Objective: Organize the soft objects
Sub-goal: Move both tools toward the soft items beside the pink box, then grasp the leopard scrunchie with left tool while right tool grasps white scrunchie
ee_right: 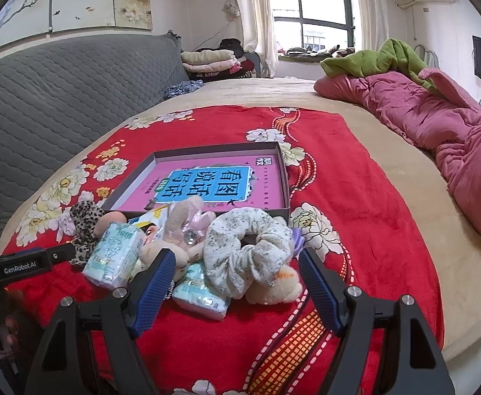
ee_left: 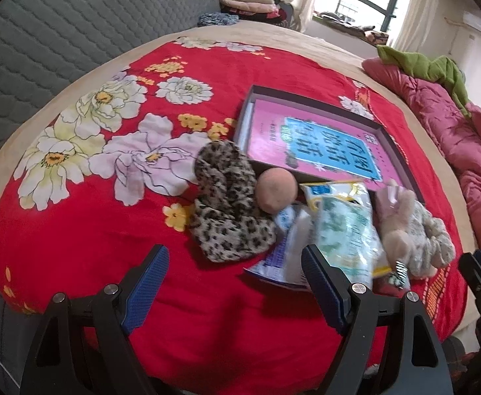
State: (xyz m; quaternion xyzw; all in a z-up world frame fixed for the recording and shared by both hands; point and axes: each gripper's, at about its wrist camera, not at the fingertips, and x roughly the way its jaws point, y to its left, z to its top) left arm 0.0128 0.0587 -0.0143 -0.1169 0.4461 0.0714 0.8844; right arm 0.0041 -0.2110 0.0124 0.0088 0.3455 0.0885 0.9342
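our left gripper (ee_left: 235, 283) has its fingers wide apart and empty, low over the red blanket (ee_left: 85, 240), with the leopard scarf (ee_left: 227, 204) just past the tips and a tissue pack (ee_left: 346, 230) by the right finger. our right gripper (ee_right: 237, 279) is spread wide too, holding nothing; the floral scrunchie (ee_right: 250, 247) sits between and just beyond its fingers, a second tissue pack (ee_right: 201, 291) lies near the left finger, and a small plush (ee_right: 276, 288) lies under the scrunchie's near edge.

the soft things lie heaped at the near edge of the open box (ee_right: 281, 177), which holds only a pink book (ee_right: 207, 184); none of the soft things lies inside.

risks, as we judge them: the pile overlaps, so closing on the scrunchie could drag the plush or a pack along, or pinch the blanket. the peach ball (ee_left: 276, 194) rests against the box wall and may roll off if the scarf beside it is tugged. slick packs could slip from the pads.

both grippers point forward and slightly down, side by side, the left one's body visible at the right view's left edge, fingertips of a hand below it.
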